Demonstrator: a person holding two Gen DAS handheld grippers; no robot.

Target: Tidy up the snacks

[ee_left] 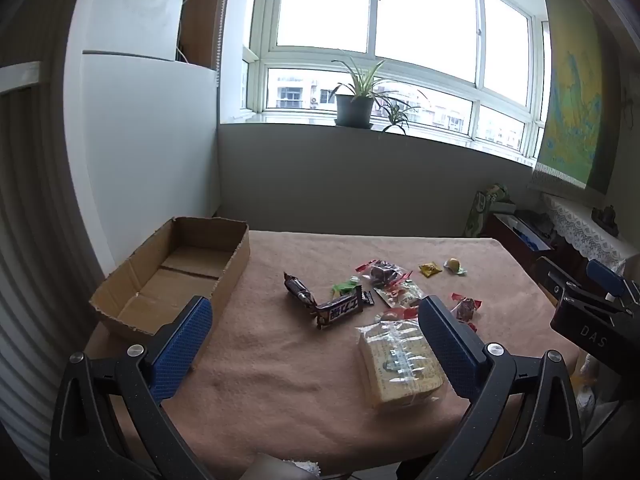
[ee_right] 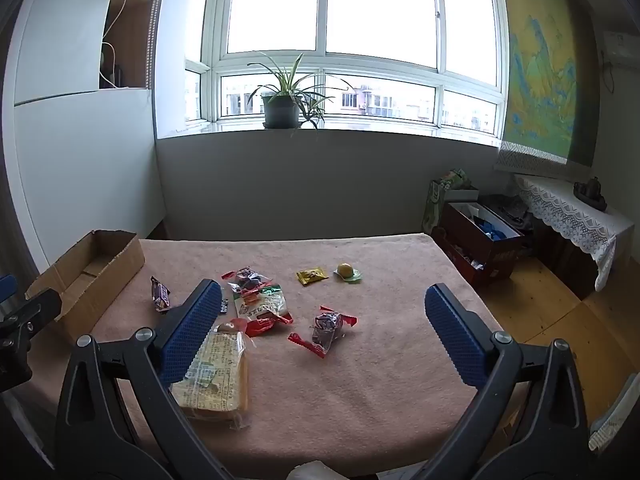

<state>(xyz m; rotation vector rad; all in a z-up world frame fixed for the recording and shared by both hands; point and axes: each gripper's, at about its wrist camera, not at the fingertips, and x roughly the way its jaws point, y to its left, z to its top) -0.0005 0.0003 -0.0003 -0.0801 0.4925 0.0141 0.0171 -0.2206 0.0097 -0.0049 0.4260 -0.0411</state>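
The left hand-held gripper [ee_left: 316,340] hangs over the near edge of the counter [ee_left: 280,360] with its blue pads spread wide apart and nothing between them. The cardboard box [ee_left: 176,276] sits at the counter's far left corner, open and bare inside, just behind the left pad. The wrapped cracker pack [ee_left: 400,364] lies close in front of the right pad, partly hidden by it. Farther out lie the dark chocolate bar [ee_left: 340,308], a smaller dark-wrapped bar [ee_left: 298,288] touching its end, and a green candy [ee_left: 342,288] just behind them.

The right hand-held gripper [ee_right: 324,332] is also spread open and holds nothing. Between its pads, nearer the left one, lies a purple candy with red twisted ends [ee_right: 326,328]. The red-and-green snack bag [ee_right: 260,306] sits beside the left pad. Beyond, well apart from the pads, are a yellow sachet [ee_right: 311,276] and a round yellow sweet [ee_right: 346,271], near each other.
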